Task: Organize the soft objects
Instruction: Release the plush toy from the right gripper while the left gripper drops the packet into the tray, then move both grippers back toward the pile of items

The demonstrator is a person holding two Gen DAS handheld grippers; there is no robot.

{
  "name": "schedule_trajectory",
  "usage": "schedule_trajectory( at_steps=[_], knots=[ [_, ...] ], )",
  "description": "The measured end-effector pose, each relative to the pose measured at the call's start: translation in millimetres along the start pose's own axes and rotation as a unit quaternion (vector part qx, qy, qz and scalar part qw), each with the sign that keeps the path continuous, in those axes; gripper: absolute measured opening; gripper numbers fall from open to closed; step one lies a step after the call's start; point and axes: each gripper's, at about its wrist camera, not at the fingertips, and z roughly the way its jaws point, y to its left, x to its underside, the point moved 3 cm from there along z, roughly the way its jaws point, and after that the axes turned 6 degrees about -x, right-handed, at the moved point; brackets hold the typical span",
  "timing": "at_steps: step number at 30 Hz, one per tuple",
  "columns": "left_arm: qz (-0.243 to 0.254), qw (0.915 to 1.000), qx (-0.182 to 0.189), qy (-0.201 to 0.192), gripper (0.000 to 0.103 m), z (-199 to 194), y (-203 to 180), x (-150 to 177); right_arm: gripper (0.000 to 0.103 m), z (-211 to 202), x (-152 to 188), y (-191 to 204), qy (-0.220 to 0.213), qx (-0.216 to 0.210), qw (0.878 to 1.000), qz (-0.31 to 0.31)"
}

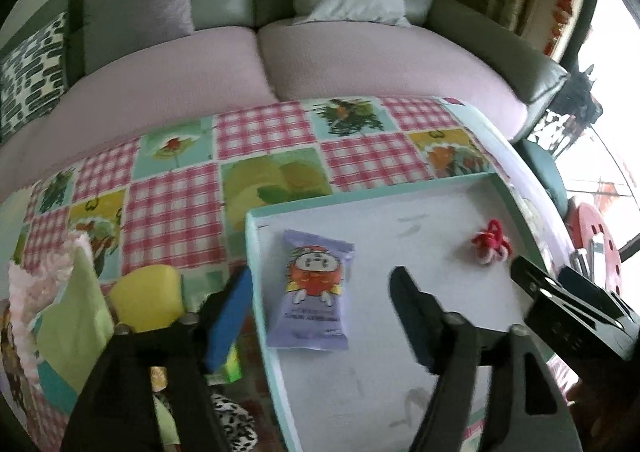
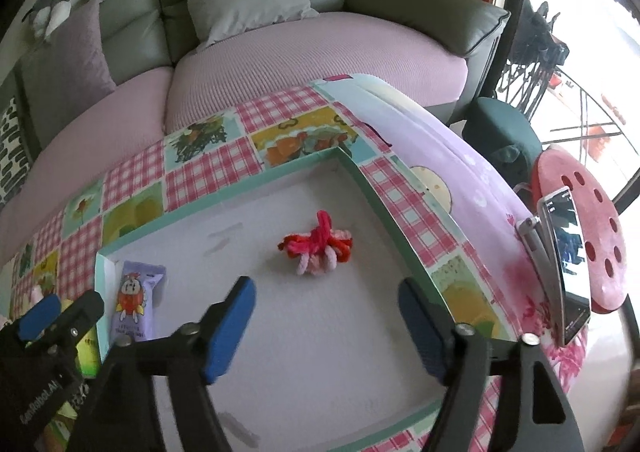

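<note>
A grey sofa (image 1: 256, 64) backs the patchwork-covered bench (image 1: 172, 188). On it a white tray (image 2: 320, 332) holds a purple packet (image 1: 310, 296) at its left and a red-pink yarn toy (image 2: 318, 248) mid-tray. Left claw (image 1: 320, 304) and right claw (image 2: 326, 312) both gape empty above the tray

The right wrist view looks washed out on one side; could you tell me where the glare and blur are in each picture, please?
Right wrist view: the window at the right edge is blown out white, and the phone screen reflects light. Left wrist view: the same glare sits at its right edge, the lower right tongs finger is smeared, and the sofa bows from fisheye distortion.
</note>
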Motion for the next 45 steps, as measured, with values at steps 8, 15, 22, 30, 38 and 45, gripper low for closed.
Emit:
schedule_trajectory(
  at_steps=[8,15,22,30,38,45],
  knots=[
    [-0.039,0.9988,-0.027,0.014,0.084,4,23,6,0.099,-5,4,2,0.006,-0.016,1.0,0.0],
    [-0.057,0.9978,-0.029,0.016,0.088,-7,35,14,0.103,-14,14,11,0.003,-0.01,1.0,-0.022],
    [-0.074,0.9968,-0.028,0.0,0.095,-31,46,26,0.103,-20,34,13,0.008,-0.014,0.999,-0.03],
    [-0.066,0.9968,-0.042,-0.021,0.095,-61,55,46,0.103,-31,62,31,0.009,-0.02,0.998,-0.056],
    [-0.08,0.9945,-0.055,-0.04,0.095,-92,81,68,0.103,-46,84,67,0.007,-0.055,0.993,-0.1],
    [-0.103,0.9903,-0.083,-0.04,0.095,-111,119,96,0.103,-51,109,93,0.021,-0.082,0.988,-0.131]
  ],
)
